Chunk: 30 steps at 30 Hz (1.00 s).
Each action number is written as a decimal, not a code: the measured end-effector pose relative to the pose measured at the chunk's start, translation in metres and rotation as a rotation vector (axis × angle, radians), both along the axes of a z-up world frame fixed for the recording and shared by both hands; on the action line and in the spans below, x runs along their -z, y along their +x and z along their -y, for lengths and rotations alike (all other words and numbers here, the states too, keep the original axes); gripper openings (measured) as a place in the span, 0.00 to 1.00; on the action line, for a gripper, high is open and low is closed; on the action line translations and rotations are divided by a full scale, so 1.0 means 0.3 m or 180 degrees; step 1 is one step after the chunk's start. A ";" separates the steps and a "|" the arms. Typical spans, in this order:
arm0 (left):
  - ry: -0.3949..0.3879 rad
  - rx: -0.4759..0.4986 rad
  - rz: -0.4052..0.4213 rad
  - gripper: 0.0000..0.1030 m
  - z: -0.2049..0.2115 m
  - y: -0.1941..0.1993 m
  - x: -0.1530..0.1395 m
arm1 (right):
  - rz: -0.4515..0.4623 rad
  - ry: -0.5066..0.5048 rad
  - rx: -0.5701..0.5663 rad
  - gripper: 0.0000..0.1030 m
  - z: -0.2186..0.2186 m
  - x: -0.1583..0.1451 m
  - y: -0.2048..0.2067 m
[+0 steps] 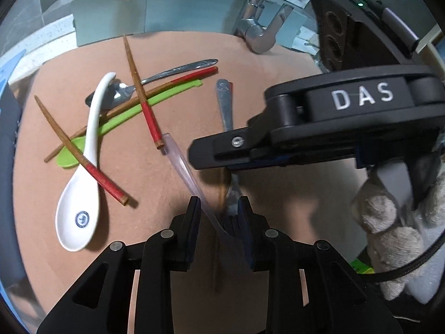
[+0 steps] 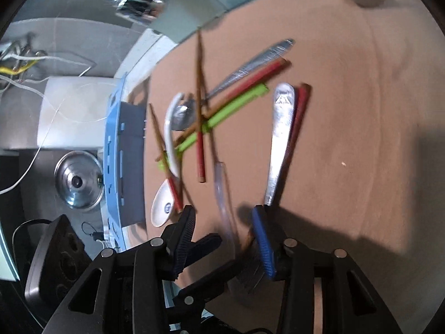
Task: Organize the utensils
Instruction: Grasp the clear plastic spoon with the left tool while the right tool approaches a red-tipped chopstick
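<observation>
Left gripper (image 1: 219, 211): jaws part-spread, the clear plastic spoon (image 1: 183, 164) running between them, its bowl end down by the pads. Can't tell if the pads press on it. A metal fork (image 1: 226, 111) lies right alongside, its tines also at the jaw gap.

Right gripper (image 2: 222, 222): jaws spread, nothing pinched. The clear spoon's handle and the left gripper's fingers sit between them, and the fork handle is just past the blue pad (image 2: 262, 239).

Risks, as judgement: both grippers crowd the same spot, so a close could clamp the other tool's finger or grab fork and spoon together. The clear spoon is thin and slick and could twist out. A chopstick end (image 1: 158, 142) touches its handle tip, so a lift may drag it.

Further out on the pink mat (image 1: 167, 194): a crossed pile of white ceramic spoon (image 1: 80, 194), green spoon (image 1: 116, 119), metal spoon (image 1: 155, 80) and chopsticks.

Containers: blue organizer tray (image 2: 114, 144) beside the mat; contents not visible. Sink behind; inside not seen.
</observation>
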State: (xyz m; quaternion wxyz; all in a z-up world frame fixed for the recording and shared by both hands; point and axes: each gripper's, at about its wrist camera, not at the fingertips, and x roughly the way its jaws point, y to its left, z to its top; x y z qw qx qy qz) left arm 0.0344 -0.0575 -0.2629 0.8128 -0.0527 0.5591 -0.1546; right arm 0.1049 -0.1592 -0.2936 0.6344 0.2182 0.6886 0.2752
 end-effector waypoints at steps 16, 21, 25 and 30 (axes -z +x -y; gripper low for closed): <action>0.0231 0.0075 0.0009 0.25 -0.037 -0.002 0.030 | 0.0123 -0.0520 0.0036 0.30 -0.028 0.008 -0.004; 0.0365 0.0143 0.0049 0.24 -0.058 -0.013 0.036 | 0.0345 -0.0886 -0.0184 0.10 -0.063 -0.003 -0.009; 0.0441 0.0189 0.0051 0.23 -0.076 -0.014 0.034 | 0.0448 -0.0950 -0.0327 0.10 -0.074 -0.013 -0.016; 0.0425 0.0170 0.0048 0.23 -0.068 -0.007 0.037 | 0.0457 -0.1016 -0.0298 0.14 -0.101 -0.011 -0.022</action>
